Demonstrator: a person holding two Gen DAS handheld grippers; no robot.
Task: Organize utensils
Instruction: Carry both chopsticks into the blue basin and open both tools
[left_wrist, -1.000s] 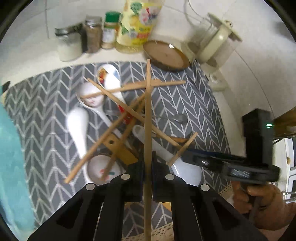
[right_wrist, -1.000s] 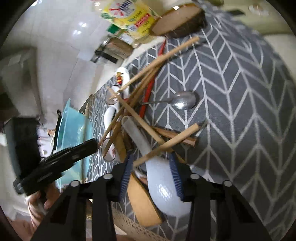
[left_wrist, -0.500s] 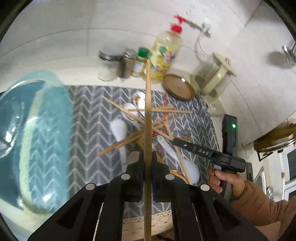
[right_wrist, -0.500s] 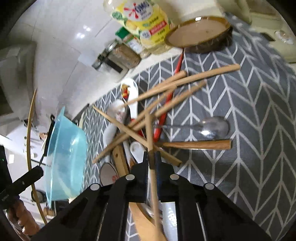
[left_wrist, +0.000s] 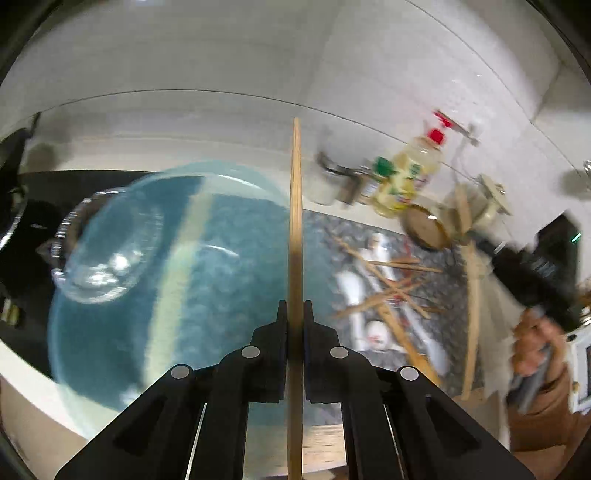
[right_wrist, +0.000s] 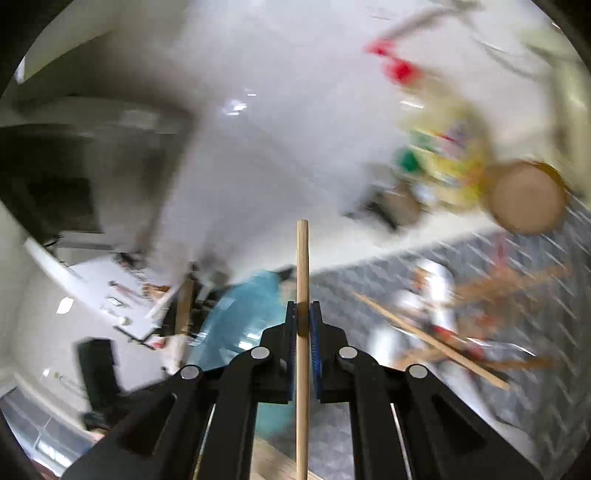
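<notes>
My left gripper (left_wrist: 294, 314) is shut on a wooden chopstick (left_wrist: 295, 221) and holds it high over the blue bowl (left_wrist: 177, 280). My right gripper (right_wrist: 303, 314) is shut on another wooden chopstick (right_wrist: 302, 266), lifted above the mat. It shows in the left wrist view (left_wrist: 474, 243) at the right with its chopstick (left_wrist: 472, 314) hanging down. A pile of chopsticks and white ceramic spoons (left_wrist: 384, 291) lies on the grey chevron mat (left_wrist: 325, 236). The right wrist view is blurred.
An oil bottle (left_wrist: 410, 181), spice jars (left_wrist: 362, 184) and a round wooden lid (left_wrist: 424, 227) stand along the back wall. A glass bowl (left_wrist: 107, 251) sits in the blue bowl's left part. A dark stove top (left_wrist: 22, 258) lies at the left.
Both grippers rose and swung left toward the blue bowl. The right gripper closed on a chopstick and lifted it out of the pile. The left one kept its chopstick.
</notes>
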